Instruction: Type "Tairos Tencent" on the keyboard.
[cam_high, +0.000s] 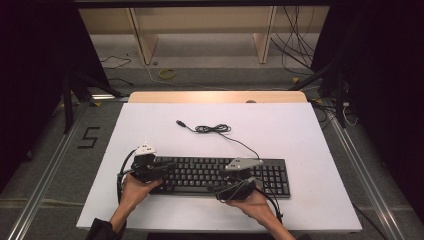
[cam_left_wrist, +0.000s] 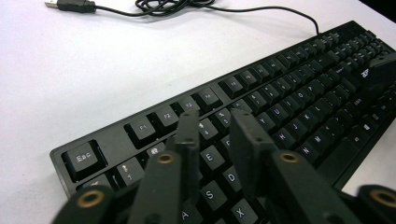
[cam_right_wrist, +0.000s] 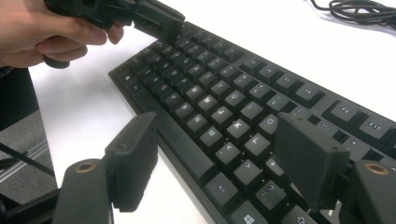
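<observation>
L claw (cam_left_wrist: 212, 122): jaws narrow, nothing clamped between them, tips over the keyboard's (cam_high: 220, 175) upper-left keys, abt the number row; can't tell if they touch the keys. In the high view it sits at the kbd's left end, hand (cam_high: 134, 189) behind it.

R claw (cam_right_wrist: 219, 154): jaws wide apart, nothing in them, straddling the kbd's near edge, one pad off the front rim over the white table (cam_high: 280, 125), the other above the lower key rows. In the high view it's at the front edge, right of centre.

Kbd lies flat, long side across the table, near the person. Its cable (cam_high: 215, 129) runs back from the rear edge, loosely bunched, plug end (cam_high: 181, 123) lying on bare table.
</observation>
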